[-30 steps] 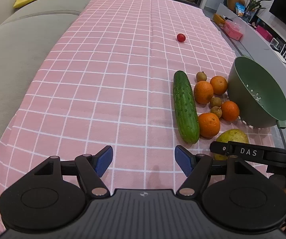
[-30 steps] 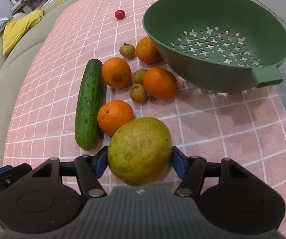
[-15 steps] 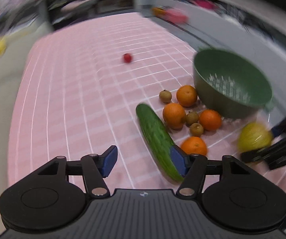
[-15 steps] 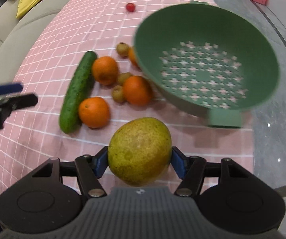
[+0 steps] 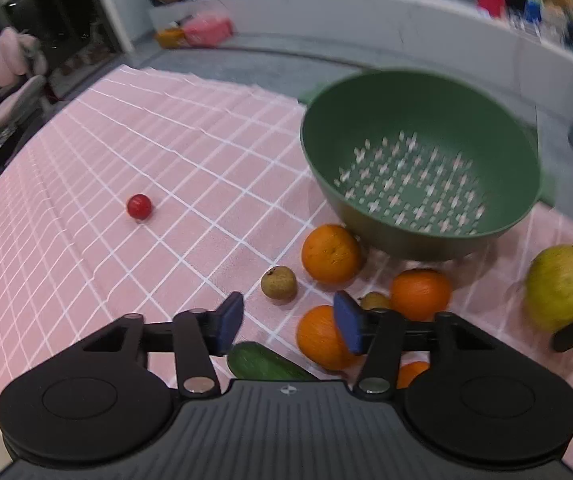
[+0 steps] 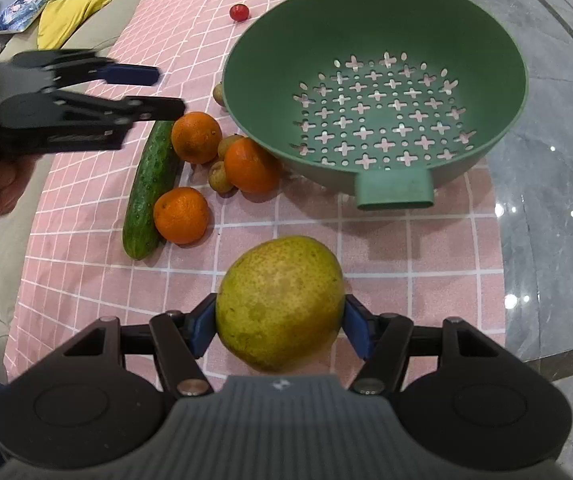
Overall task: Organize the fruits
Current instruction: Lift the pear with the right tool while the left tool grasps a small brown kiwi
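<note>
Pink checked tablecloth (image 6: pixel 378 240), right gripper (image 6: pixel 280 326) at lower centre clamping yellow-green pear (image 6: pixel 280 304) between both pads, left gripper (image 5: pixel 288 322) closing, nothing between its jaws, above cucumber (image 5: pixel 264 364).

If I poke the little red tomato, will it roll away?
Probably. The little red tomato looks round and smooth, so a nudge should send it rolling. It sits alone on the flat pink cloth, nothing nearby to stop it. Likely light, maybe squishy.

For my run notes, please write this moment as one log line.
right gripper: shut on pear, short of colander | left gripper: closing, empty, over oranges | colander: empty
</note>
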A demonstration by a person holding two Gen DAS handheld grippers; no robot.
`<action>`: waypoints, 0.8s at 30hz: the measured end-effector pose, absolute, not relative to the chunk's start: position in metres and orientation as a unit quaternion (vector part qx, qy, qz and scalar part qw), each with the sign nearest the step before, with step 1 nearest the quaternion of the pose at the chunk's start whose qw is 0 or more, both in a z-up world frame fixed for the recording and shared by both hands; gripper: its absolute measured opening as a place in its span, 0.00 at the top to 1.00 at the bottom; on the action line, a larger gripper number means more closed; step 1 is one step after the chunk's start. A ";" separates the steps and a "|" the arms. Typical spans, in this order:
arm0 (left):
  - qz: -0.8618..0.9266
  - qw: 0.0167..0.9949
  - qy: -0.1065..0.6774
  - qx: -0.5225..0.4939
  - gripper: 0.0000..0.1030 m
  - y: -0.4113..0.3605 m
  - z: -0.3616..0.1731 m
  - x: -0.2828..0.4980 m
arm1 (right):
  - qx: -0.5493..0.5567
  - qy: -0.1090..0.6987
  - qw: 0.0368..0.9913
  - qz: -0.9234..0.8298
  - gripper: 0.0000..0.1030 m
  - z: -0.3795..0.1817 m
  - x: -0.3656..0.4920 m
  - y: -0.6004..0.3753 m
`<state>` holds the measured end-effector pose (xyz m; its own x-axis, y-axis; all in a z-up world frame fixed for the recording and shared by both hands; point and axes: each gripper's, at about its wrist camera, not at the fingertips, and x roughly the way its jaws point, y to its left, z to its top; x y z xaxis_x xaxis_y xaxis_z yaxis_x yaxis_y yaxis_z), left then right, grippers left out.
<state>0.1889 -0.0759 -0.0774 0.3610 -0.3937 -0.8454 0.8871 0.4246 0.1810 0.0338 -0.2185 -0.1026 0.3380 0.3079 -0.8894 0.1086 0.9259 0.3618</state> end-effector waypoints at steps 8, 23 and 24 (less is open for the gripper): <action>-0.443 0.733 0.400 0.328 0.49 -0.092 -0.104 0.224 | 0.182 0.579 0.791 0.076 0.40 -0.111 0.042 -0.219; -0.444 0.728 0.424 0.303 0.72 -0.097 -0.122 0.237 | 0.172 0.587 0.787 0.079 0.40 -0.114 0.045 -0.218; -0.442 0.730 0.424 0.303 0.72 -0.095 -0.120 0.236 | 0.170 0.587 0.788 0.079 0.40 -0.113 0.045 -0.217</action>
